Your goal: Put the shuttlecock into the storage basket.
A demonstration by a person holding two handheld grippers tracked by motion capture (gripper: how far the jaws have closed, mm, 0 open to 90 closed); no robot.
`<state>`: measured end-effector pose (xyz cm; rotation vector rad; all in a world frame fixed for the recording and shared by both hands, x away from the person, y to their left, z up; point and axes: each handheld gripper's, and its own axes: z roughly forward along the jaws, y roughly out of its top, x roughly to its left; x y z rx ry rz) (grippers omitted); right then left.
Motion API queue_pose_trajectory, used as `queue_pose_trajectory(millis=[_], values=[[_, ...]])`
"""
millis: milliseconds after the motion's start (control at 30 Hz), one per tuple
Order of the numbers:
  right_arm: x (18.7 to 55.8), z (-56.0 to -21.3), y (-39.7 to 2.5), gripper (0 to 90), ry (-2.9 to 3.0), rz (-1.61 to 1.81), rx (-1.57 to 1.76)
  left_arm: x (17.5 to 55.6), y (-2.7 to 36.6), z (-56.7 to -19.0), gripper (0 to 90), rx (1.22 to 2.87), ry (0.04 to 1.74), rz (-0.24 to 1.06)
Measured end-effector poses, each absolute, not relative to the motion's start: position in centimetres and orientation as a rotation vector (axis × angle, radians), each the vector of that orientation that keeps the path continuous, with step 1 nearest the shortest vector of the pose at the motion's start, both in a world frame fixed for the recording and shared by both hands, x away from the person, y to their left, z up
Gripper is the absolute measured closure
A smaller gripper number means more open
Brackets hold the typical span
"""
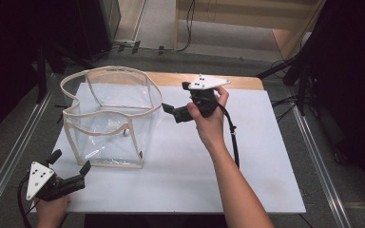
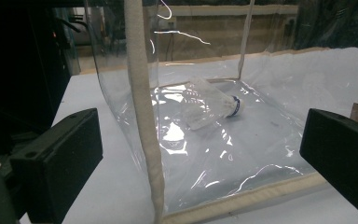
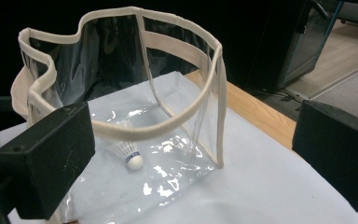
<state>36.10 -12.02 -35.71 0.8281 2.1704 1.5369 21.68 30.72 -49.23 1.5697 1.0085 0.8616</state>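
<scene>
1. A white board (image 1: 247, 156) was seen laid over a wooden table (image 1: 237, 81), whose bare edge was exposed along the far side.
2. Grey floor (image 1: 9, 142) was noted on both sides, with metal rails (image 1: 321, 166) run along the table's flanks.
3. Black cables (image 1: 180, 45) were observed on the floor beyond the table.
4. Light wooden furniture (image 1: 247, 16) was recorded at the far end.
5. Dark equipment (image 1: 356, 71) was noted at the right, and dark stands (image 1: 43, 61) at the left.
</scene>
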Motion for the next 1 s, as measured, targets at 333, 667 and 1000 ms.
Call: queue_pose_trajectory(millis=[333, 667, 1000], values=[[35.5, -36.9, -13.4, 0.0, 2.161, 1.534, 0.856, 21.7, 30.7, -49.2, 0.0, 1.572, 1.009, 0.864], [34.9, -37.8, -14.4, 0.0, 2.150, 1.534, 0.865, 21.7, 30.7, -49.2, 0.0, 1.574, 1.008, 0.864], [34.2, -38.8, -15.6, 0.0, 2.143, 1.518, 0.895, 21.6, 30.7, -49.2, 0.0, 1.573, 1.008, 0.864]])
